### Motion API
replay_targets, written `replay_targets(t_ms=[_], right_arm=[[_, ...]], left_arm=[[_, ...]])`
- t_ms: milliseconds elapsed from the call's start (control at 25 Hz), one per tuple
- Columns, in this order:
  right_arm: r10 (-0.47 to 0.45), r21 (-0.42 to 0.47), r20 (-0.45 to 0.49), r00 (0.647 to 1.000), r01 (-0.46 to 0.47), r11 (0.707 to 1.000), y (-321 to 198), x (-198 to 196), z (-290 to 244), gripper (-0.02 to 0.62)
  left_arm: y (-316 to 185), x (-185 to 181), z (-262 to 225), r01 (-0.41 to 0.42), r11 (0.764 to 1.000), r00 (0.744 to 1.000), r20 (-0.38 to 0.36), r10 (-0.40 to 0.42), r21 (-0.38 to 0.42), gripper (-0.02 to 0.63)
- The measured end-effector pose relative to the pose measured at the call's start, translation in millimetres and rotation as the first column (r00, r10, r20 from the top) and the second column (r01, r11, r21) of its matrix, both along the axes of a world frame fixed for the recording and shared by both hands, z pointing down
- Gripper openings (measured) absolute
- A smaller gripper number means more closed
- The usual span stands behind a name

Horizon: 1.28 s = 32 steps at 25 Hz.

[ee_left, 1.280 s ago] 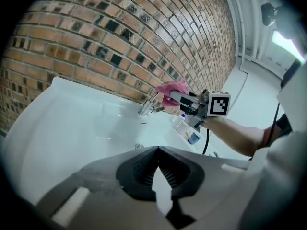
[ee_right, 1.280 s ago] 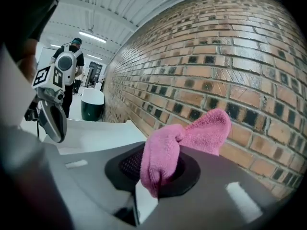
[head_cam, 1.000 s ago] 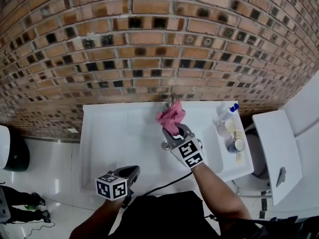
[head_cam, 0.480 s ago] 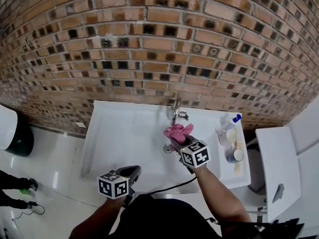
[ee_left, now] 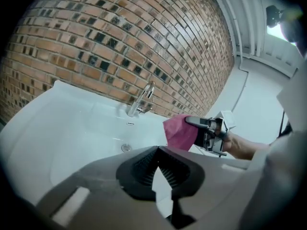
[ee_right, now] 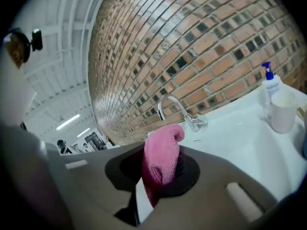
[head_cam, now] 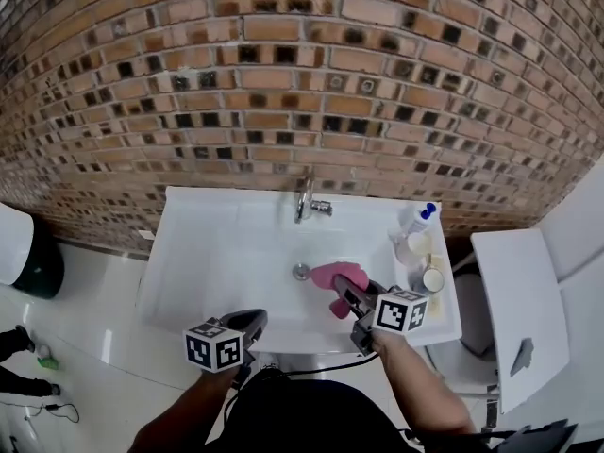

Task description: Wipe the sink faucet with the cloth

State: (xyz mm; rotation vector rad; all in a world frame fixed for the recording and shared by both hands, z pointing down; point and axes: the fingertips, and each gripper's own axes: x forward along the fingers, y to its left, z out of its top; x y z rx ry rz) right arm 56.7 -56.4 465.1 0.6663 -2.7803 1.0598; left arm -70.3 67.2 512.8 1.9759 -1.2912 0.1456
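Note:
A chrome faucet stands at the back of the white sink, against the brick wall. My right gripper is shut on a pink cloth, held over the basin's front right, apart from the faucet and right of the drain. In the right gripper view the cloth sticks up between the jaws of that gripper, with the faucet behind it. My left gripper hangs at the sink's front edge, jaws together and empty. In its own view the left gripper faces the faucet and the cloth.
A pump bottle, a cup and a small jar stand on the sink's right ledge. A white fixture is to the right of the sink. A dark bin sits on the floor at left.
My right gripper has pulled the pink cloth back from the faucet to the basin's front right, leaving the faucet uncovered. The left gripper has stayed put.

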Motion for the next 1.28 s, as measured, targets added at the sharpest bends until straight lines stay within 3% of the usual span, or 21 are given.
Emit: replay_targets(t_ms=[80, 200, 280, 520, 960, 1280], right_arm=[[0.029, -0.050, 0.109, 0.994, -0.024, 0.998, 10, 13, -20, 0.052], [0.100, -0.169, 0.278, 0.955, -0.054, 0.984, 31, 33, -41, 0.052], [0.132, -0.206, 0.330, 0.935, -0.065, 0.976, 48, 47, -46, 0.052], [0.103, -0.114, 0.268, 0.958, -0.075, 0.991, 97, 82, -40, 0.052], [0.025, -0.075, 0.207, 0.978, -0.010, 0.997, 164, 94, -24, 0.052], [0.010, -0.057, 0.197, 0.980, 0.001, 0.998, 184, 102, -19, 0.051]], left_arm=[[1, 8, -4, 0.004, 1.000, 1.000, -0.020, -0.004, -0.002, 0.004], [2, 19, -10, 0.019, 1.000, 0.996, -0.084, -0.020, -0.010, 0.004], [6, 26, -12, 0.021, 1.000, 0.995, -0.095, -0.022, -0.014, 0.005], [24, 41, -12, 0.012, 1.000, 0.998, -0.054, -0.013, -0.013, 0.005], [62, 52, -12, 0.027, 1.000, 1.000, -0.009, -0.027, -0.010, 0.004], [85, 60, -8, 0.042, 0.999, 0.999, -0.011, -0.042, -0.005, 0.005]])
